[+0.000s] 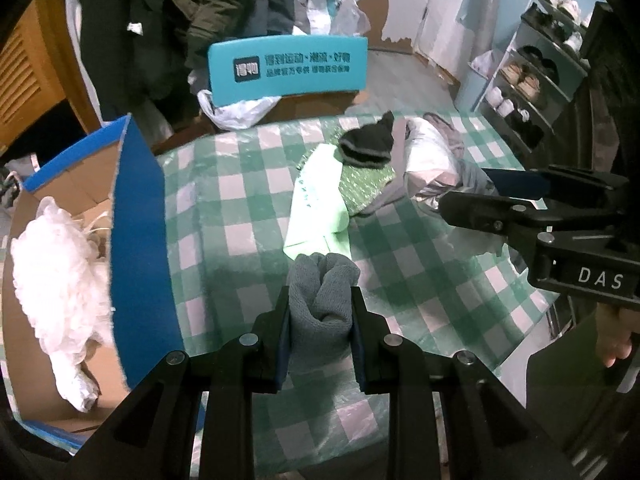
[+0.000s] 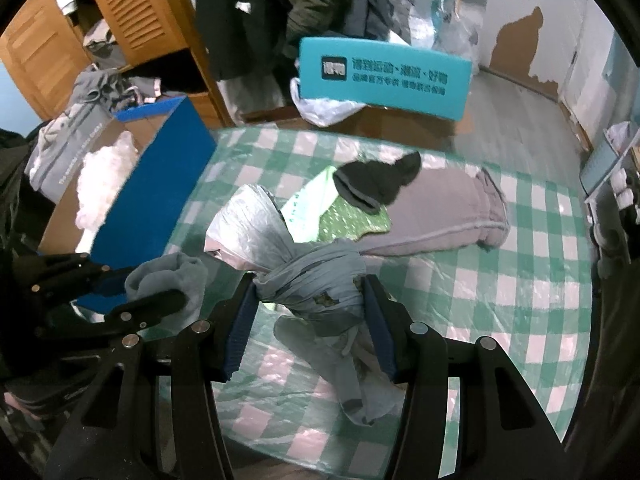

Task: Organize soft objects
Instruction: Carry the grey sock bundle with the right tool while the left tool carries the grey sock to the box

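Green-checked tablecloth [image 1: 248, 184] spans the table, with the blue cardboard box [image 1: 138, 216] at its left edge, then the left gripper [image 1: 320, 320] pinching a rolled grey sock [image 1: 324, 292], and the right gripper [image 2: 310, 316] clamping a knotted plastic bag [image 2: 256, 232].

My view: table [image 1: 248, 216] under green-white checked cloth with clear plastic cover. Blue-walled cardboard box [image 1: 136, 216] stands at its left edge. Pale green bag [image 1: 316, 208] lies mid-table, green speckled cloth [image 1: 360, 188] overlapping it, dark sock [image 1: 368, 144] on top. Mauve folded garment [image 2: 448, 216] lies beside pile, touching it.
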Demonstrator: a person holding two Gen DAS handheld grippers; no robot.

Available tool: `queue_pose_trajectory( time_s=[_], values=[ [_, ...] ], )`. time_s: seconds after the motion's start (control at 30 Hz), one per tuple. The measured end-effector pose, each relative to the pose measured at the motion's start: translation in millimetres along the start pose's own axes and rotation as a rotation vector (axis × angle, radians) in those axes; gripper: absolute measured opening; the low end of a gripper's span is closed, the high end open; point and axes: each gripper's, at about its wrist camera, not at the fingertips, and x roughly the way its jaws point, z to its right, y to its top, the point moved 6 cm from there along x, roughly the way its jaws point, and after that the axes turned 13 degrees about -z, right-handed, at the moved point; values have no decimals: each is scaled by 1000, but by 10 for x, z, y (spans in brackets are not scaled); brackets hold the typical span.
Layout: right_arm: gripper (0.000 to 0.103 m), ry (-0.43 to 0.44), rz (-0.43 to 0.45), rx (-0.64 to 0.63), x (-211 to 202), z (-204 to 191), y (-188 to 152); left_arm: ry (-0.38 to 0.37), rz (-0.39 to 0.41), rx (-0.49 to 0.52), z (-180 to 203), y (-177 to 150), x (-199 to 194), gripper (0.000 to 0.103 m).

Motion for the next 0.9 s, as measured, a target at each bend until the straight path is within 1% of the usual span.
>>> queue_pose_trajectory(
  time_s=[0.1,0.43,0.7,0.9],
  values=[
    [52,6,16,-15,-66,-88,42,8,22,-9,-54,-6,-89,25],
    [52,47,59,-54,-199,-385,215,2,79,-70,-313,-53,-334,25],
    [52,72,83,-84,-250,-624,371,22,127,-121,-588,-114,-532,25],
    [52,84,95,-130,-276,-867,499,44,152,-148,-783,-141,-645,25]
  ],
)
